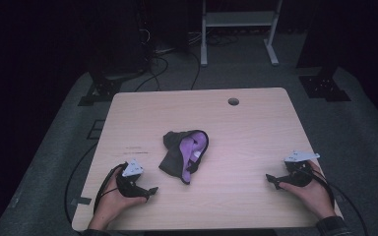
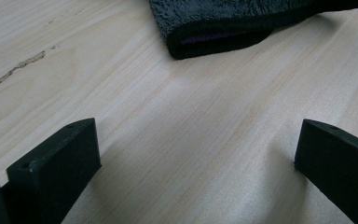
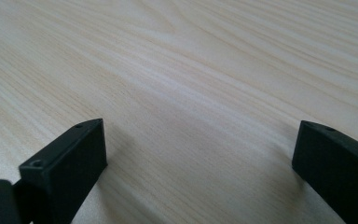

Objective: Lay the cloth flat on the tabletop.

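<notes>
The crumpled dark cloth with purple lining (image 1: 185,154) lies near the centre of the bench (image 1: 256,123), untouched. The left gripper (image 1: 150,191) rests on the bench, jaws spread wide and empty, aimed at the cloth's near hem (image 2: 214,39). The right gripper (image 1: 270,180) rests well apart at the right edge, jaws likewise spread and empty, leaving both free to approach from opposite sides

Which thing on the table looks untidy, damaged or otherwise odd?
The dark cloth lies crumpled in the middle of the table, partly turned so its purple inner side shows. In the left gripper view, a thin scratch-like mark runs along the wood. Both grippers rest open, apart from the cloth.
</notes>
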